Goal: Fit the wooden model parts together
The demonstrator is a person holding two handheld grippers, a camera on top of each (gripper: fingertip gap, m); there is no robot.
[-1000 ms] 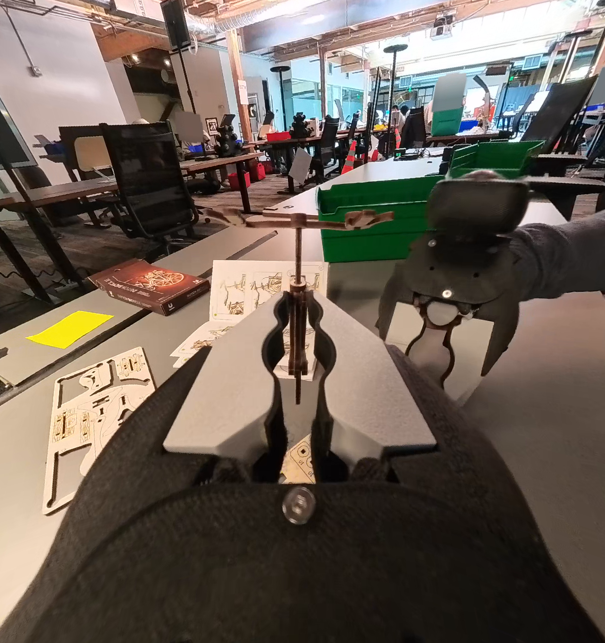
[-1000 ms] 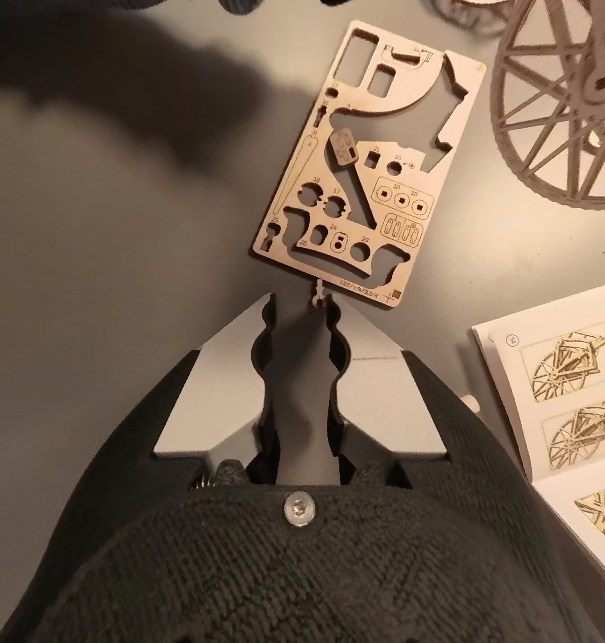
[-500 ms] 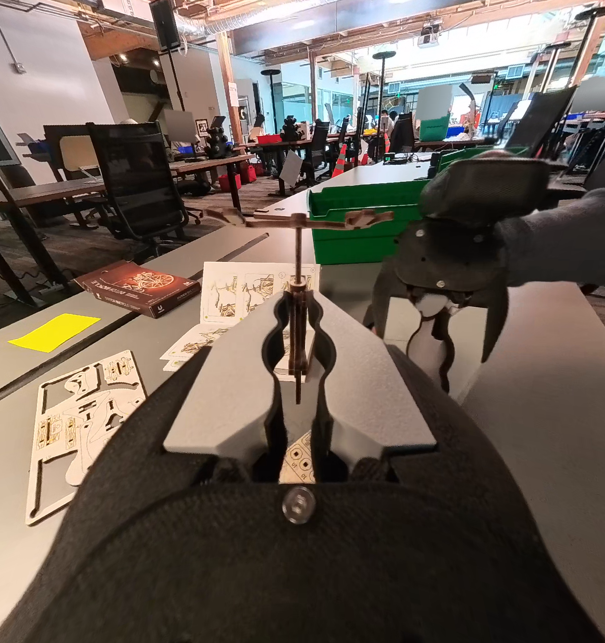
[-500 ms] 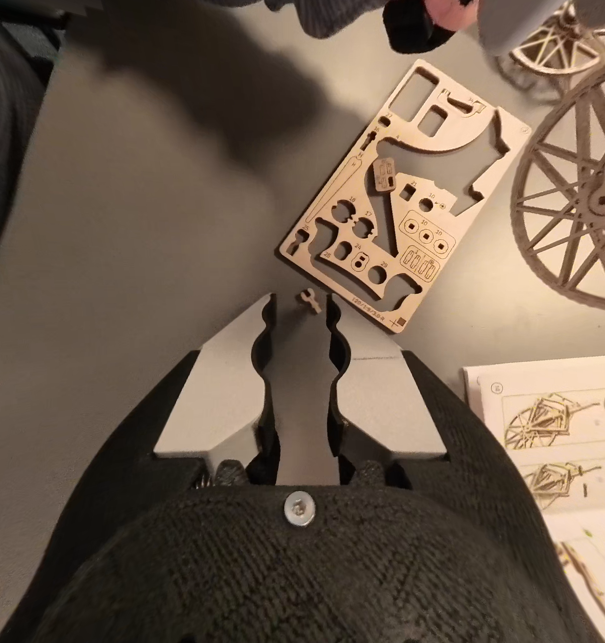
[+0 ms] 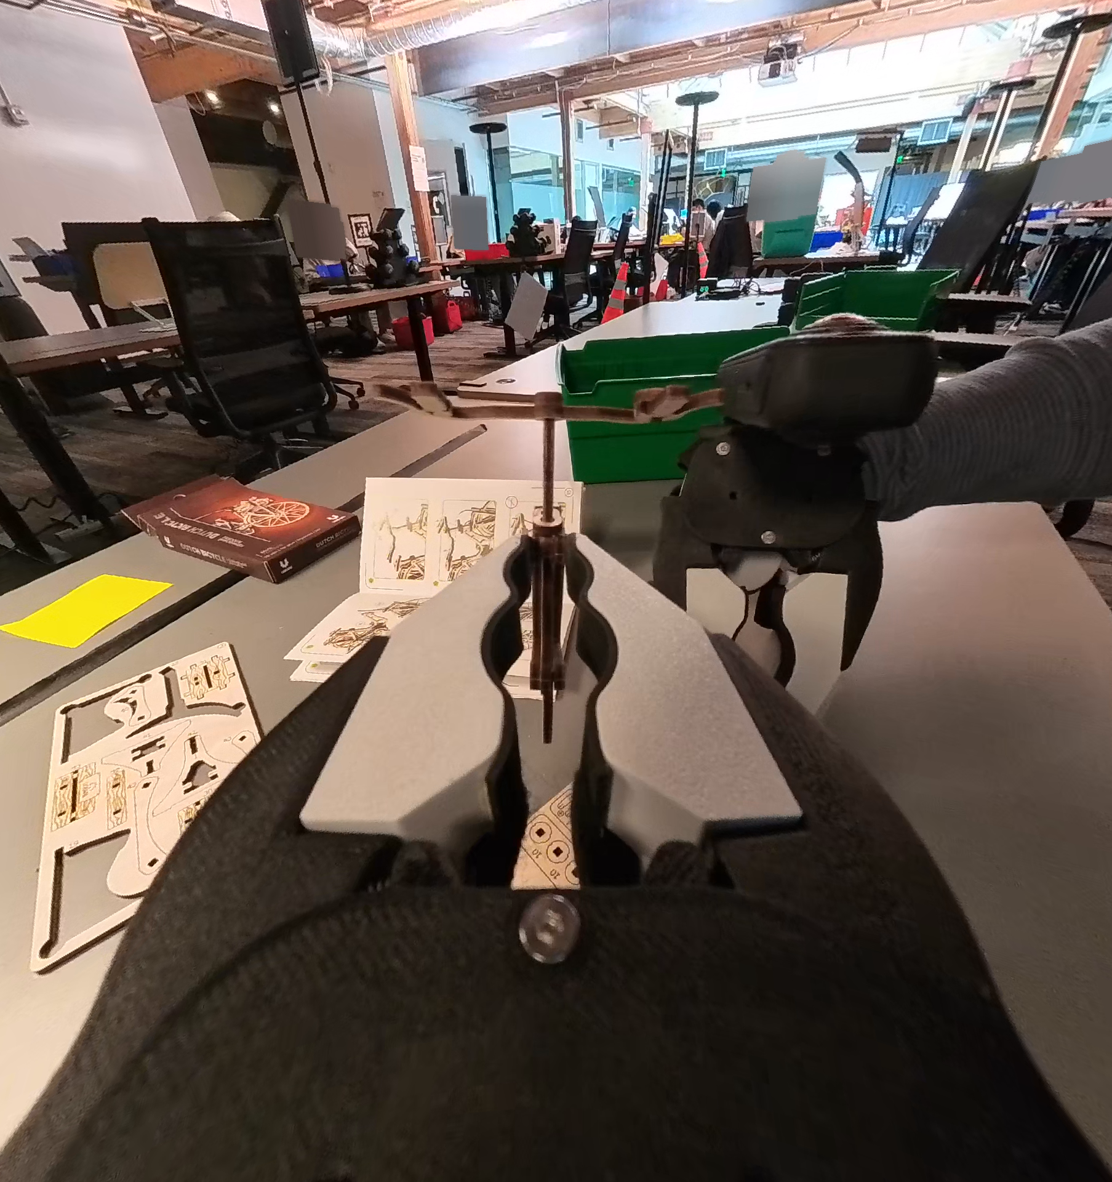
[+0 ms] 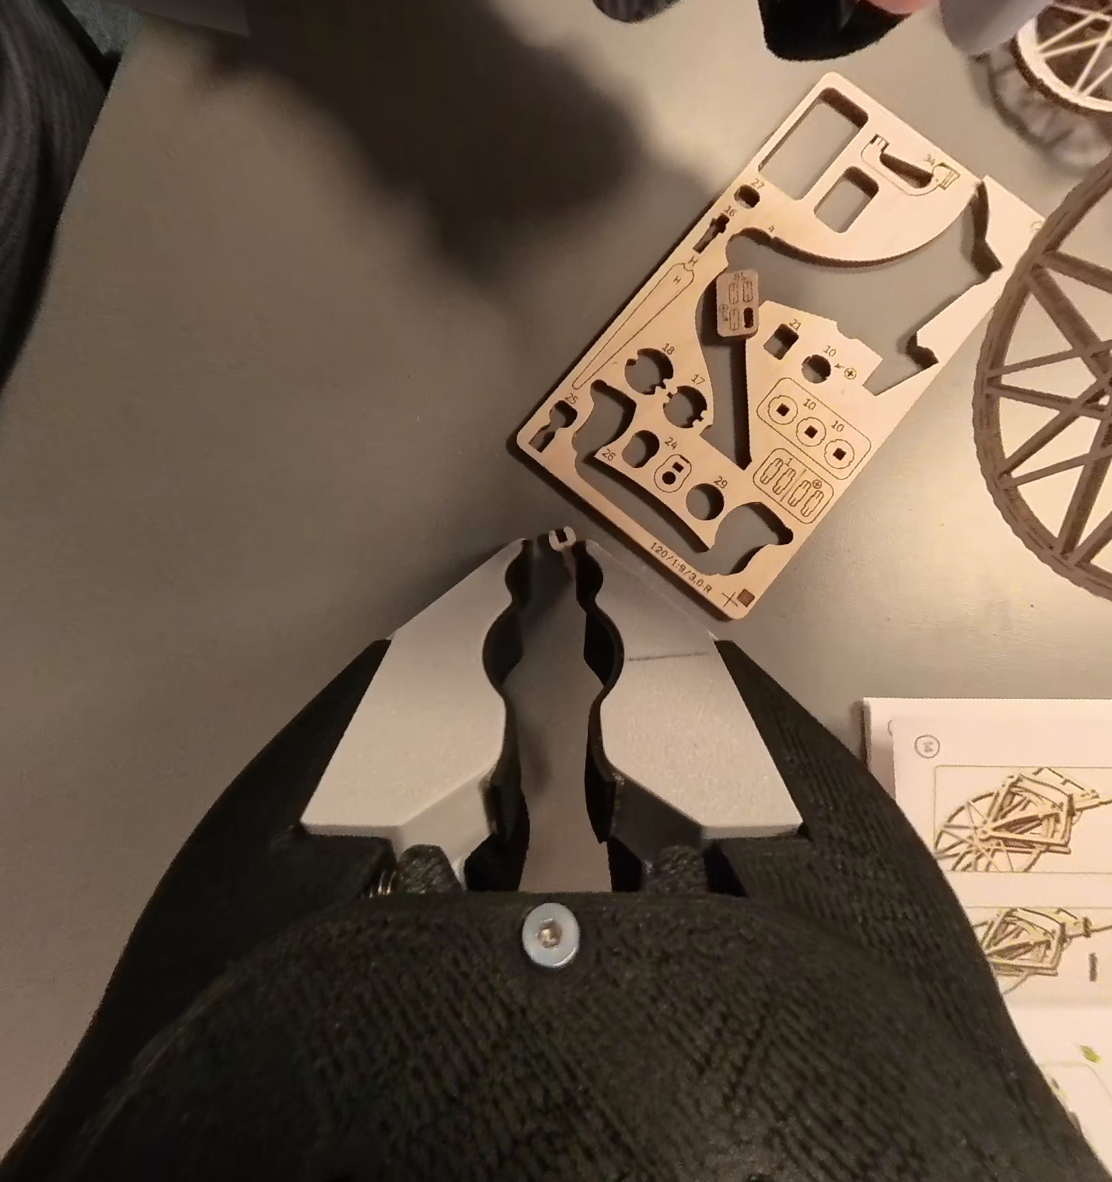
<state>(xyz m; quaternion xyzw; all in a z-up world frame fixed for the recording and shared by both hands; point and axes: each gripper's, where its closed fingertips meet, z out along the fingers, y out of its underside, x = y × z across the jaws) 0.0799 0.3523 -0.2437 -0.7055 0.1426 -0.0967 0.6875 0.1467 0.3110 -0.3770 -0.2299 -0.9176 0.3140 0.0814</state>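
We found the left gripper (image 5: 543, 614) closed narrow on the lower stem of a T-shaped wooden assembly (image 5: 548, 486), which stood upright between the fingers with its crossbar (image 5: 540, 404) level above them. The right gripper (image 6: 550, 553) pointed down at the table (image 6: 252, 480), its fingers narrowed about a tiny pale peg (image 6: 559, 539) at their very tips; we could not tell whether the pads truly gripped it or merely flanked it. In the left wrist view the right gripper (image 5: 764, 614) hung just beside the assembly, with one end of the crossbar close against its housing. We judged the peg the chief risk: it was held, if at all, by the extreme tips, so a small twist or an uneven squeeze could flick it out onto the grey surface, where so small a part would be hard to recover. It lay just beside the corner of the parts sheet (image 6: 700, 358), and a tip catching that edge could drag the sheet and scatter the loose tab (image 6: 738, 304) resting on it. The crossbar was a second concern, since any lift of the right gripper could knock it and rotate or lever the thin stem in the left fingers, and the wood looked slender enough to snap. Farther out, a spoked wheel (image 6: 1064, 409) and the instruction booklet (image 6: 1020, 831) lay near on the right, within reach of a careless sweep. A second sheet (image 5: 137, 787), a box (image 5: 246, 524) and a green bin (image 5: 636, 409) sat well apart.
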